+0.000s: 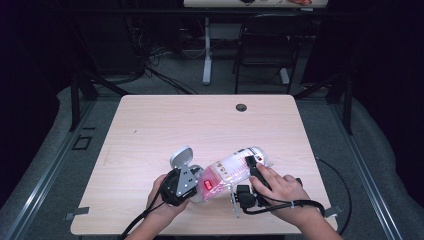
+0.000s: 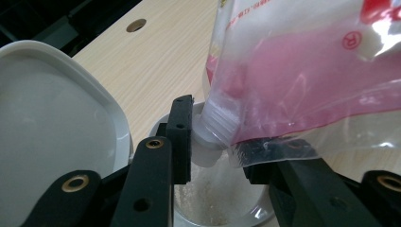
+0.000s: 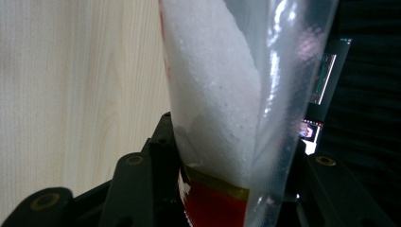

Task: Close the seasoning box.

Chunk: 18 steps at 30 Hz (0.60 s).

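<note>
A clear and pink pouch (image 1: 232, 170) of white granules lies tilted, its spout (image 2: 213, 127) pointing down to the left. My right gripper (image 1: 252, 167) is shut on the pouch's rear part (image 3: 217, 94), which bulges up between the jaws. My left gripper (image 2: 217, 151) has its jaws closed against the spout corner of the pouch (image 2: 307, 71), one pad (image 2: 182, 137) touching the spout's collar. Directly under the spout stands a small round container (image 2: 213, 203) with granules in it. Its white lid (image 2: 47, 109) is flipped open to the left, and the lid (image 1: 181, 156) stands just beyond my left gripper (image 1: 197, 189).
The light wooden table (image 1: 175, 125) has bare room to the left and at the back. A cable hole (image 1: 241, 107) sits near its far edge. A black chair (image 1: 265, 45) and a desk leg stand beyond the table. Cables trail off the near edge.
</note>
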{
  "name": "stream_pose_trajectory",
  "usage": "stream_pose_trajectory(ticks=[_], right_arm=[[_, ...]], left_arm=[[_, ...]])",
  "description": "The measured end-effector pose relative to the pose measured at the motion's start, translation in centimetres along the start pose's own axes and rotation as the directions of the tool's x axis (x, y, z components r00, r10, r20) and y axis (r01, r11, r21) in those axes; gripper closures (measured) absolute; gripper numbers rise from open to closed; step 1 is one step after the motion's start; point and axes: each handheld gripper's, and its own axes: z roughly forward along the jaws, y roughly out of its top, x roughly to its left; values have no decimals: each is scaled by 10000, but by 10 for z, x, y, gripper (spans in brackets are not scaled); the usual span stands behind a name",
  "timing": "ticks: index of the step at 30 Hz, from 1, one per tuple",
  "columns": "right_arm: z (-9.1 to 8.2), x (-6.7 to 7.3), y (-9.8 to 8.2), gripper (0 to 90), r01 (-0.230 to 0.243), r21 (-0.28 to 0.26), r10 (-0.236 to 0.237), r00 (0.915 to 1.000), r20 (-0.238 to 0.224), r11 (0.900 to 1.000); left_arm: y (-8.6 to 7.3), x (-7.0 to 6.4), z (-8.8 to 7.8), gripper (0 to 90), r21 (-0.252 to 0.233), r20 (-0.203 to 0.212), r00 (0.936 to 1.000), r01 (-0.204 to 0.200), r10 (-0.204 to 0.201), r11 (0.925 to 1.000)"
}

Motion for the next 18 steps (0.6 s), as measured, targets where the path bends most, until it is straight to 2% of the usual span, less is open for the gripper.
stream_pose_trajectory(ticks=[4,9,18], right_arm=[[1,0,0,543,-42,-218,43,10000,37,9998],[-1,-3,1,543,207,-26,-206,9997,101,9998],[-1,-4,1,544,268,-56,-267,9996,129,9996]], left_arm=[[0,0,0,702,11,28,10000,-93,93,10000],[0,0,0,705,-66,11,9999,-126,126,9999],[0,1,1,706,-62,106,9999,-44,45,10000]])
